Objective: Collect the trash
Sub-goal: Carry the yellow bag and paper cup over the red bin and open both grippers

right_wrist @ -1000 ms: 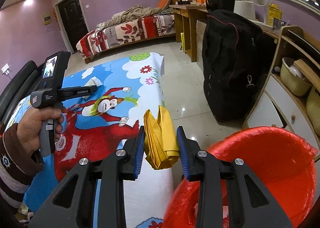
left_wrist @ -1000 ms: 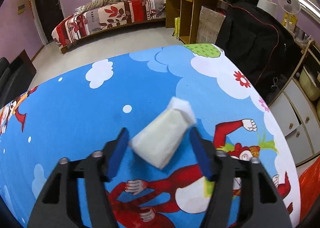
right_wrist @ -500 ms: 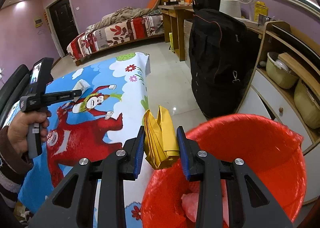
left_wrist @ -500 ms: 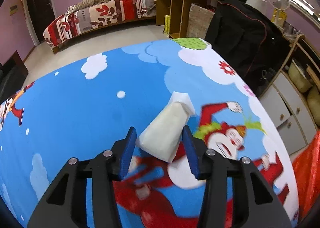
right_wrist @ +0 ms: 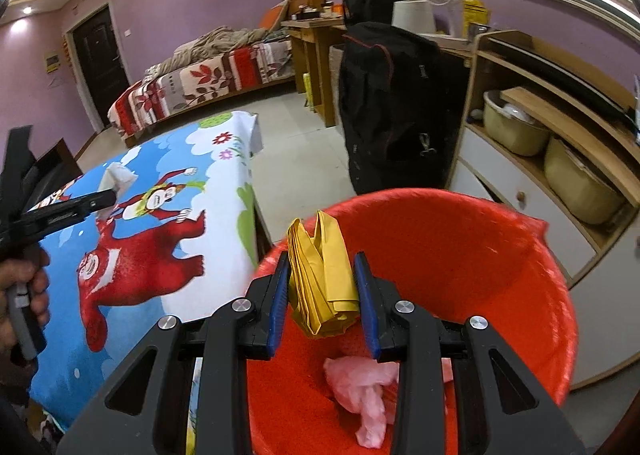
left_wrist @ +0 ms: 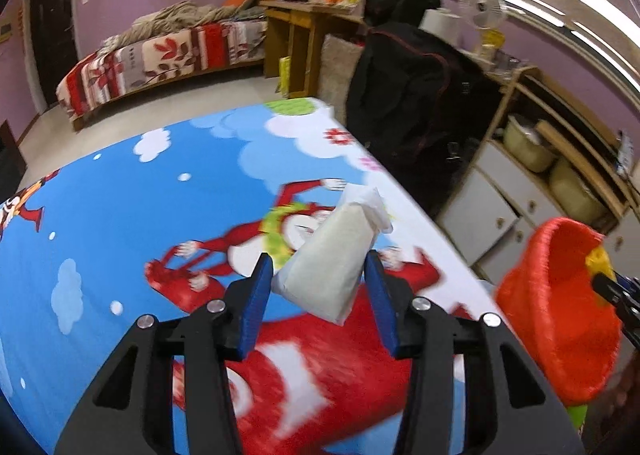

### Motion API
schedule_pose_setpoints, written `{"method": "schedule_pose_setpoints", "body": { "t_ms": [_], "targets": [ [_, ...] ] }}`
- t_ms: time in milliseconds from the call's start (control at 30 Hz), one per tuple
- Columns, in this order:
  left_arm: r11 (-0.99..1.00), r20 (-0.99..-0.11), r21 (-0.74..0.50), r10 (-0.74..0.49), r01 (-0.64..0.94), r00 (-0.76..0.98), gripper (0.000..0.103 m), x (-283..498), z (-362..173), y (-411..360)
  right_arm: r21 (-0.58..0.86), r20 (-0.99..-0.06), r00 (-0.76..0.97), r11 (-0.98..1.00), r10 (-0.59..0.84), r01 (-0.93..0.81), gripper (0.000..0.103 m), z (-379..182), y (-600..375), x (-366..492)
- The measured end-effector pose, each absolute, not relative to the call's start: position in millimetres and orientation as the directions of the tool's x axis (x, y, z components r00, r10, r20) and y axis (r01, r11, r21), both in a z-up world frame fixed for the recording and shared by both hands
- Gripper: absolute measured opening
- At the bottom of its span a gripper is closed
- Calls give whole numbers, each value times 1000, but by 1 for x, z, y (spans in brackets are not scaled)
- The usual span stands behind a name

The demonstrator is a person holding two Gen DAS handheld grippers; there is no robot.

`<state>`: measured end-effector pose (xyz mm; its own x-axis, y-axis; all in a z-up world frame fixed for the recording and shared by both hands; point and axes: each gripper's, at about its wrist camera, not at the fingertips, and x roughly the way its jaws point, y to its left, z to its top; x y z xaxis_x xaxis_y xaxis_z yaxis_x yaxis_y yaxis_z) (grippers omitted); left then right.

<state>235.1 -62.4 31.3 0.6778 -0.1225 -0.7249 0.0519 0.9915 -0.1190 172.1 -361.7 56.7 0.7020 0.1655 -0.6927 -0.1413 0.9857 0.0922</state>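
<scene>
Both of my tools have travelled toward the red bin (right_wrist: 500, 255): a second ago my left tool (left_wrist: 318, 287) had its blue pads spread around the white packet (left_wrist: 332, 255) on the desk (left_wrist: 120, 215); now they pinch it and carry it above the cloth, with the bin showing at the lower right of that frame. My right tool (right_wrist: 322, 295), pads pressed on the folded yellow paper (right_wrist: 320, 267), has gone from the desk edge to over the bin's mouth, above pink trash (right_wrist: 360, 387) at the bottom centre. I judge the yellow piece ready to drop, the packet next. Both tools tilt forward and down.
</scene>
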Motion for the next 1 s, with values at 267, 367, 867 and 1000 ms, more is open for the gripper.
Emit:
{"method": "schedule_pose_setpoints", "body": {
  "t_ms": [267, 367, 867, 1000],
  "targets": [
    [974, -688, -135, -225, 182, 690, 46, 203, 53, -125, 86, -663, 740, 994, 112, -74, 32, 67, -394, 148],
    [962, -680, -143, -265, 231, 684, 46, 196, 59, -149, 86, -655, 748, 994, 102, -61, 32, 69, -402, 141],
    [915, -685, -107, -351, 389, 638, 46, 177, 71, -243, 81, -635, 770, 997, 56, -6, 35, 70, -437, 128],
    [906, -698, -113, -365, 408, 616, 47, 180, 66, -258, 78, -632, 773, 997, 53, -4, 36, 68, -440, 129]
  ]
}}
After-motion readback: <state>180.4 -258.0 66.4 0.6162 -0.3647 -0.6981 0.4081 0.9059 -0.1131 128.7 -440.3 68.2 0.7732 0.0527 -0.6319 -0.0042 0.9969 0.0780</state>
